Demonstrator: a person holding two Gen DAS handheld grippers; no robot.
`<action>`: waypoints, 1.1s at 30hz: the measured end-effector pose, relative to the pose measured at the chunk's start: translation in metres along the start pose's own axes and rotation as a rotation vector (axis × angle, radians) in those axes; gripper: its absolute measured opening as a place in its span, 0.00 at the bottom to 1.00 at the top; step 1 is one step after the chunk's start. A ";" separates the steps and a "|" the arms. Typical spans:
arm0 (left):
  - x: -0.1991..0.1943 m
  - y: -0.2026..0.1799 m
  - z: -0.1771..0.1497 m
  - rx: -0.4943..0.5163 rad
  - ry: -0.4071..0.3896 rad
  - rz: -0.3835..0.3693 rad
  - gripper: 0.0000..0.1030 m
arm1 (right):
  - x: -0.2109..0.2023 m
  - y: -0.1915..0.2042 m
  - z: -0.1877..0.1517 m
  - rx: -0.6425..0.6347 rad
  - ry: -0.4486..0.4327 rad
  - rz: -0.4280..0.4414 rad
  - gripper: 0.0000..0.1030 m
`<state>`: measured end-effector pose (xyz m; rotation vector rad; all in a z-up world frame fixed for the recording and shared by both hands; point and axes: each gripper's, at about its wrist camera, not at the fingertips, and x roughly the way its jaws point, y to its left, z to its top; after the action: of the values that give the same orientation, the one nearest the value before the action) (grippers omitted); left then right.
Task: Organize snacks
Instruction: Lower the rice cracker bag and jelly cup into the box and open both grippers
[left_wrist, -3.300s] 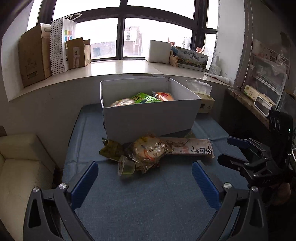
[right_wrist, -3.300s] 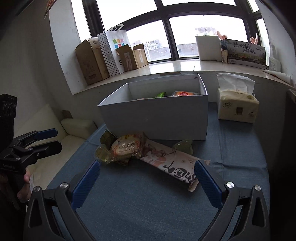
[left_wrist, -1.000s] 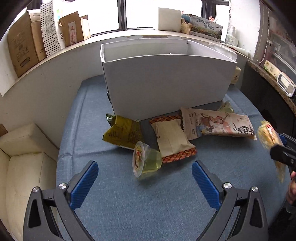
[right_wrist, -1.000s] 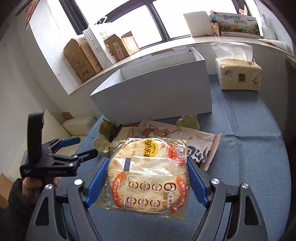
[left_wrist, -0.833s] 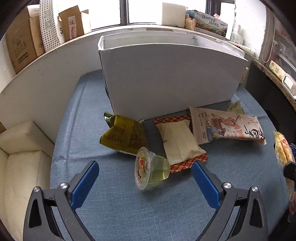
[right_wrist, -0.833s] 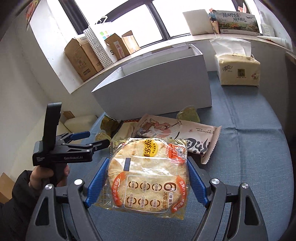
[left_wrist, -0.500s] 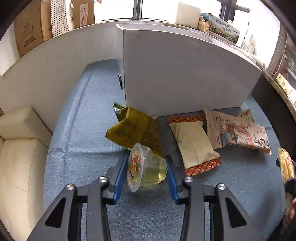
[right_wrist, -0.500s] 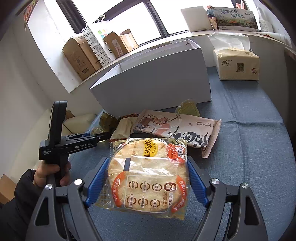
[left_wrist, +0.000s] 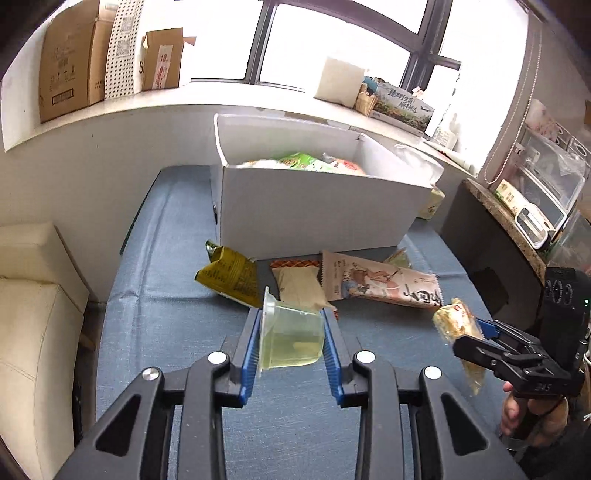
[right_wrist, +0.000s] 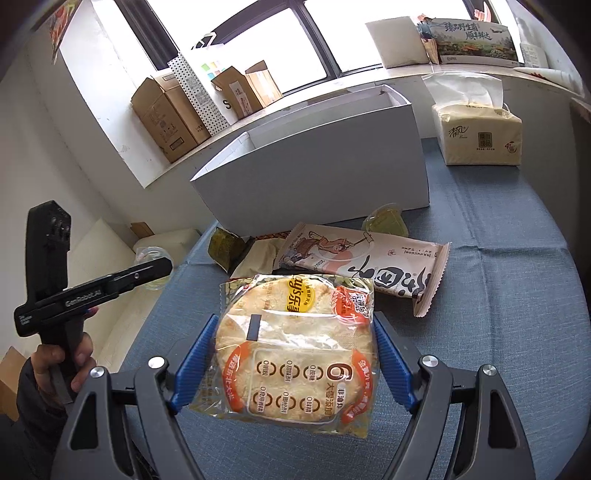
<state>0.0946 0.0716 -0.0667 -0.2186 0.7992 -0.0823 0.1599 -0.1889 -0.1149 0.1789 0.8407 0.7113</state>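
Observation:
My left gripper is shut on a clear jelly cup with yellowish filling, held lifted above the blue table. My right gripper is shut on a round cracker pack, held in the air; it shows at the right of the left wrist view as the cracker pack. The white box stands behind, with several snacks inside. On the table before it lie a yellow-green packet, a beige packet, a long pink-white pack and a second jelly cup.
A tissue pack stands right of the box. Cardboard boxes and a dotted bag line the window sill. A cream sofa lies left of the table; a dark counter with appliances is at the right.
My left gripper moved in over the jelly cup, closed on it and lifted it off the table, so the box's inside shows again. The right gripper kept still with the cracker pack.

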 end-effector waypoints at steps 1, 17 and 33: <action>-0.006 -0.006 0.004 0.016 -0.006 -0.001 0.34 | -0.002 0.000 0.002 0.003 -0.005 0.004 0.82; -0.009 -0.040 0.119 0.127 -0.088 0.031 0.34 | -0.026 0.001 0.121 -0.033 -0.180 -0.026 0.82; 0.100 0.002 0.166 0.044 0.046 0.124 0.96 | 0.070 -0.025 0.228 -0.062 -0.080 -0.203 0.90</action>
<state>0.2835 0.0851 -0.0251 -0.1255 0.8545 0.0114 0.3714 -0.1349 -0.0165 0.0647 0.7472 0.5353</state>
